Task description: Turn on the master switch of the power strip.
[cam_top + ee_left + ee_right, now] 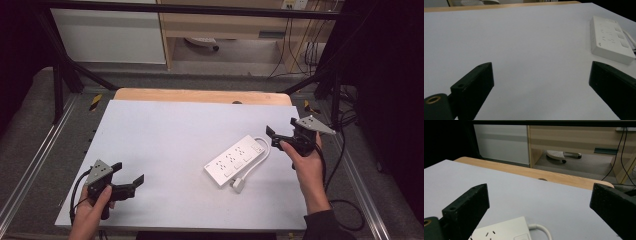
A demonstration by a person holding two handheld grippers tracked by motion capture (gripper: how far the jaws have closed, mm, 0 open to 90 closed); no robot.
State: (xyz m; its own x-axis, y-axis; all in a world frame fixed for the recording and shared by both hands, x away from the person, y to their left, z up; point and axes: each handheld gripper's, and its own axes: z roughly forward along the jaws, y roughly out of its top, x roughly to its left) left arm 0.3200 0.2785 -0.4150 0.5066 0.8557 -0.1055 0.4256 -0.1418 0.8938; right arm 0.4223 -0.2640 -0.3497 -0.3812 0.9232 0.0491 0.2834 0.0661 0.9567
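A white power strip (pixel 235 160) lies slantwise on the white tabletop (pixel 165 130), right of centre, with its white cable looped beside it and its plug (pixel 238 186) near its front end. My right gripper (pixel 281 126) hovers just past the strip's far right end, open, nothing between its jaws. In the right gripper view the strip's end (pixel 504 230) and cable (pixel 541 228) lie below the open right gripper (pixel 540 195). At the front left my left gripper (pixel 129 172) is held open and empty. The left gripper view shows the open left gripper (pixel 541 70) with the strip (pixel 610 42) off to the right.
A wooden table edge (pixel 200 95) runs behind the white top. Beyond it stand a white cabinet (pixel 110 35), a wooden desk (pixel 225 25) with a chair base (pixel 202 44) under it, and hanging cables (pixel 295 45). Black frame bars (pixel 65 70) and metal rails (pixel 30 165) flank the table.
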